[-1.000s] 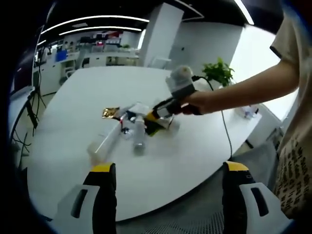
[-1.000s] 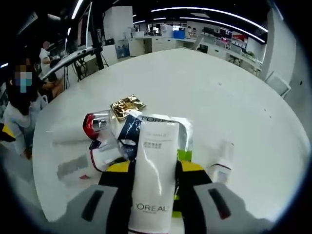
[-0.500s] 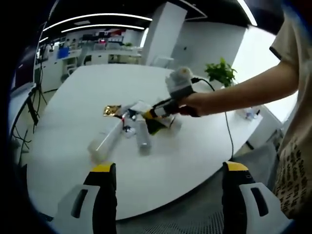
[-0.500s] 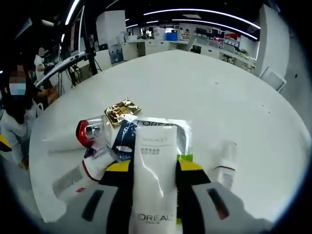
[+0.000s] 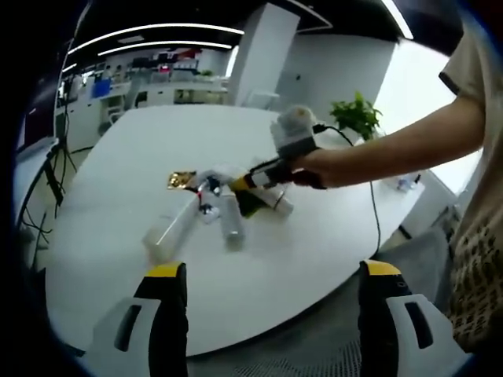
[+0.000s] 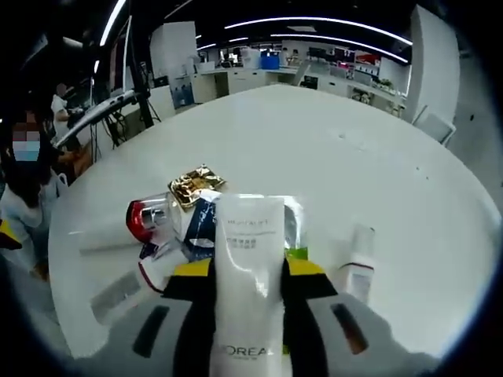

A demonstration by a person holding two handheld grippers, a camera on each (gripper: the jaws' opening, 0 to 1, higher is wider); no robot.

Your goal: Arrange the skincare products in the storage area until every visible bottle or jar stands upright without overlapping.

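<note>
A heap of skincare products [image 5: 220, 203] lies in the middle of a round white table [image 5: 118, 157]. My right gripper [image 6: 247, 271] is shut on a white L'Oreal tube [image 6: 247, 259] that runs lengthwise between its jaws. Beyond it lie a red-capped bottle [image 6: 145, 220], a gold packet [image 6: 195, 179], a silver sachet [image 6: 292, 216] and a small white bottle [image 6: 360, 265] on its side. In the left gripper view a hand holds the right gripper [image 5: 271, 171] over the heap, and two clear bottles [image 5: 169, 230] lie flat. My left gripper [image 5: 275, 271] hangs open near the table's edge.
A potted plant [image 5: 354, 116] stands at the table's far side, and a black cable [image 5: 368, 212] trails from the right gripper across the table. A seated person [image 6: 27, 165] is off the table's left edge. Desks and shelves line the back of the room.
The right gripper has risen a little with the white tube still in it, so the heap looks slightly farther off. The left gripper has stayed in place.
</note>
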